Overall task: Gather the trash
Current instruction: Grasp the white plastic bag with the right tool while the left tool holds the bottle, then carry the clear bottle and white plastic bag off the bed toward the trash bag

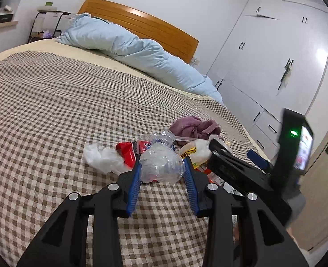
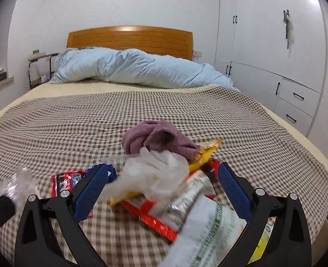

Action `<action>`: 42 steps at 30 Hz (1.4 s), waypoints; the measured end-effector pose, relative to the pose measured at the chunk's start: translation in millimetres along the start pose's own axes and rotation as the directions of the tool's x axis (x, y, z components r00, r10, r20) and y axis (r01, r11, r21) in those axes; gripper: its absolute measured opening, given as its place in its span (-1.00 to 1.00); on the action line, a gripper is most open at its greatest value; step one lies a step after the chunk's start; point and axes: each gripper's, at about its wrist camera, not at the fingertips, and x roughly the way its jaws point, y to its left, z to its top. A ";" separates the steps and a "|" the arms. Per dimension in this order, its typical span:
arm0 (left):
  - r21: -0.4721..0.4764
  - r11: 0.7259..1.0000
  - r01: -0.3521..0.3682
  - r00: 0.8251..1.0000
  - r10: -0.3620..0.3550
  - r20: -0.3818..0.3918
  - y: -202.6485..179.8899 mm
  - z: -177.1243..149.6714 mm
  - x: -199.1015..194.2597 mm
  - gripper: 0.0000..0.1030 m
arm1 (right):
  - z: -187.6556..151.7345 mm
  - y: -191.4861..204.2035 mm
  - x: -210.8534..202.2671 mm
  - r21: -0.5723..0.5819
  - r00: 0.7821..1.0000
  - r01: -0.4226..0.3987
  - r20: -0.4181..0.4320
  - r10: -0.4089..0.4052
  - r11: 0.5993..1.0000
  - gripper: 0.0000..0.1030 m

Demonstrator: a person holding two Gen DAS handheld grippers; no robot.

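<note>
Now the left tool grasps a crumpled clear plastic bottle over the checked bed cover. The right tool stands released, its blue pads either side of a crumpled white plastic bag.

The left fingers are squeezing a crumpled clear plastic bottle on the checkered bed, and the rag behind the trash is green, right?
Not quite: the rag is purple, as the right wrist view shows. The left fingers do squeeze the clear bottle.
</note>
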 end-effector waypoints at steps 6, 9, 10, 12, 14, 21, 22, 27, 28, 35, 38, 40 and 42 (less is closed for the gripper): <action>-0.013 1.000 -0.007 1.000 0.007 0.000 5.7 1.2 -0.8 -0.33 | -6.6 1.3 35.9 -0.015 0.987 -0.009 -0.158 0.006 1.000 0.18; -0.020 1.000 -0.004 1.000 0.004 0.002 7.2 2.2 -1.6 -0.33 | -11.4 -7.4 36.5 0.020 0.981 -0.062 -0.182 0.065 0.998 -0.46; -0.021 1.000 -0.003 1.000 0.004 0.002 7.2 2.2 -1.9 -0.33 | -11.2 -10.5 34.0 0.031 0.981 -0.075 -0.174 0.079 0.997 -0.56; -0.021 1.000 -0.001 1.000 0.001 0.001 6.3 2.2 -2.4 -0.33 | -9.6 -17.0 24.5 0.050 0.985 -0.082 -0.148 0.088 0.995 -0.64; -0.020 1.000 0.002 1.000 -0.001 0.002 5.3 2.6 -3.2 -0.33 | -8.0 -22.2 11.8 0.055 0.990 -0.087 -0.109 0.092 0.995 -0.69; -0.018 1.000 0.011 1.000 -0.011 0.013 2.6 1.5 -9.7 -0.32 | 3.8 -45.3 -24.8 0.103 0.992 -0.121 -0.021 0.124 0.987 -0.73; -0.016 1.000 0.013 1.000 -0.013 0.017 1.4 1.4 -11.2 -0.33 | 4.6 -48.9 -31.6 0.107 0.991 -0.128 -0.009 0.130 0.986 -0.74; 0.002 1.000 0.012 1.000 -0.012 0.028 -4.6 1.1 -15.4 -0.32 | 3.5 -59.7 -52.5 0.107 0.989 -0.148 0.020 0.147 0.983 -0.74; 0.003 1.000 0.013 1.000 -0.013 0.029 -5.6 1.1 -16.1 -0.32 | 2.4 -62.2 -57.5 0.110 0.989 -0.151 0.025 0.149 0.982 -0.74; 0.036 0.999 0.018 0.999 -0.019 0.042 -13.9 -1.5 -25.5 -0.32 | -11.6 -73.6 -80.1 0.113 0.987 -0.159 0.026 0.157 0.981 -0.74; 0.054 0.998 0.019 0.999 -0.022 0.045 -17.8 -3.6 -30.1 -0.32 | -22.5 -75.3 -91.0 0.094 0.988 -0.151 0.026 0.150 0.984 -0.74; 0.064 0.998 0.026 0.998 -0.029 0.047 -20.9 -5.1 -33.7 -0.32 | -27.7 -76.7 -97.0 0.093 0.988 -0.151 0.025 0.150 0.984 -0.74; 0.077 0.997 0.030 0.998 -0.034 0.050 -24.8 -7.3 -37.2 -0.32 | -32.5 -79.0 -103.8 0.095 0.989 -0.149 0.024 0.147 0.984 -0.74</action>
